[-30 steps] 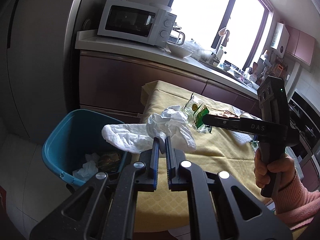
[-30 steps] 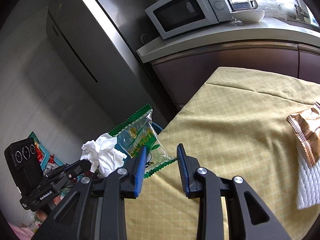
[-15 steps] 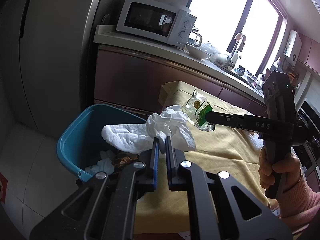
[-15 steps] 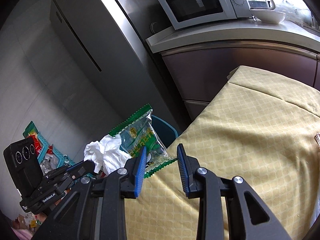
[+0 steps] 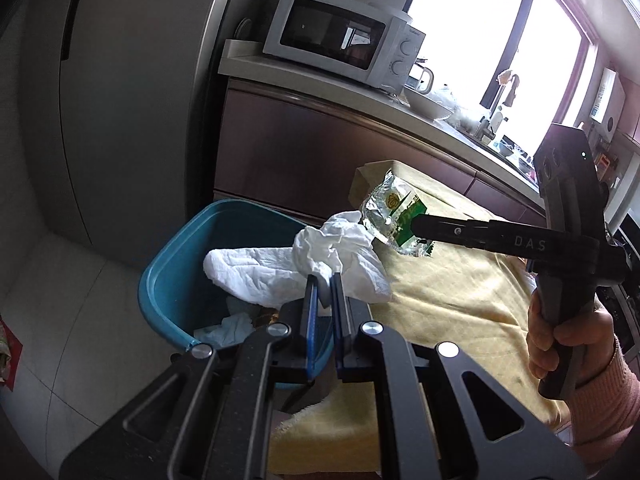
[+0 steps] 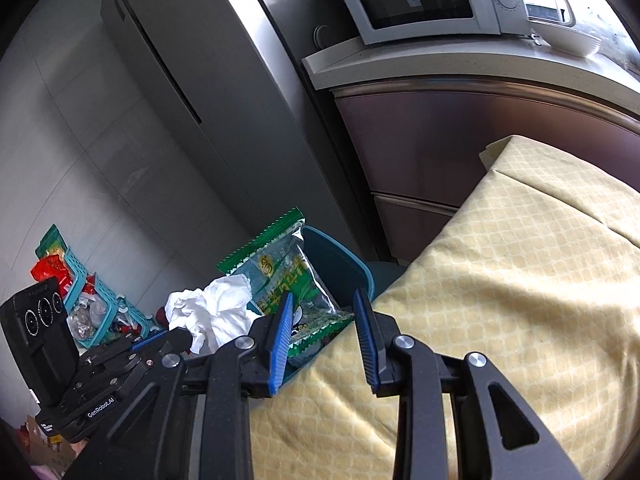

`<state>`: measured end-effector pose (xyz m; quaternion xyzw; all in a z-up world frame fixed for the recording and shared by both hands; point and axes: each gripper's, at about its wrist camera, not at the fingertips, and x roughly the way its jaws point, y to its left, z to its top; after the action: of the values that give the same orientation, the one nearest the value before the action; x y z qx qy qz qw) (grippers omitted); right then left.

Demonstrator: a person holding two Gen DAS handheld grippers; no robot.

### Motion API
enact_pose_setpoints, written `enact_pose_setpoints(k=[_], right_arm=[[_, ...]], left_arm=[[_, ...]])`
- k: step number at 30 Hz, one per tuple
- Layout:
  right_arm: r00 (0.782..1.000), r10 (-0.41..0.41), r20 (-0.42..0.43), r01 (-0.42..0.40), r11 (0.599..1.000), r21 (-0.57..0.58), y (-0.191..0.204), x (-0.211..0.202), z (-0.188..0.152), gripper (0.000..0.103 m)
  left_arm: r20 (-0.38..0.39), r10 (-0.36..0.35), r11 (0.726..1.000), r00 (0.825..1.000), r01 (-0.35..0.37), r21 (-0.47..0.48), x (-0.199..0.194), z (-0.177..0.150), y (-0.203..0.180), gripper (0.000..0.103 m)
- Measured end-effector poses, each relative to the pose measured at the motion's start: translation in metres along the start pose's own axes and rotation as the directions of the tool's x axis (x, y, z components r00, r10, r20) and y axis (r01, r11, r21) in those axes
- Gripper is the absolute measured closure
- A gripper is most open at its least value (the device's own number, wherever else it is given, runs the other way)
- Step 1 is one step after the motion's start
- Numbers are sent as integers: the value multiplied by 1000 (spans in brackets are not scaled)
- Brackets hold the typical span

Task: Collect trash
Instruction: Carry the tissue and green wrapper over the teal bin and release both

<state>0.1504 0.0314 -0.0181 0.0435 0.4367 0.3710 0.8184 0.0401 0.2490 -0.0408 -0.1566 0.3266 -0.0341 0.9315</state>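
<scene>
- Pinched almost together, the left gripper clamps a crumpled white paper tissue, which hangs over the near rim of the round teal plastic bin.
- Jaws of the right gripper stand apart in its own view; the clear green-printed snack wrapper seems caught against the left finger alone, though the contact is hard to read.
- Both pieces sit at the corner of the yellow patterned tablecloth, beside the bin.
- To drop cleanly, I would carry each piece fully over the bin's opening before releasing, tissue first, since its loose tail could snag on the rim.
</scene>
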Motion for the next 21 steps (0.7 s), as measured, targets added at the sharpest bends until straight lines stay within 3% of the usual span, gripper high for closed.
enact_pose_setpoints(k=[21], right_arm=[[990,-63,-123,59,998,-34,17,74,12,71]], left_arm=[[-65,93,993,994,-97,-65,40,0,38,95]])
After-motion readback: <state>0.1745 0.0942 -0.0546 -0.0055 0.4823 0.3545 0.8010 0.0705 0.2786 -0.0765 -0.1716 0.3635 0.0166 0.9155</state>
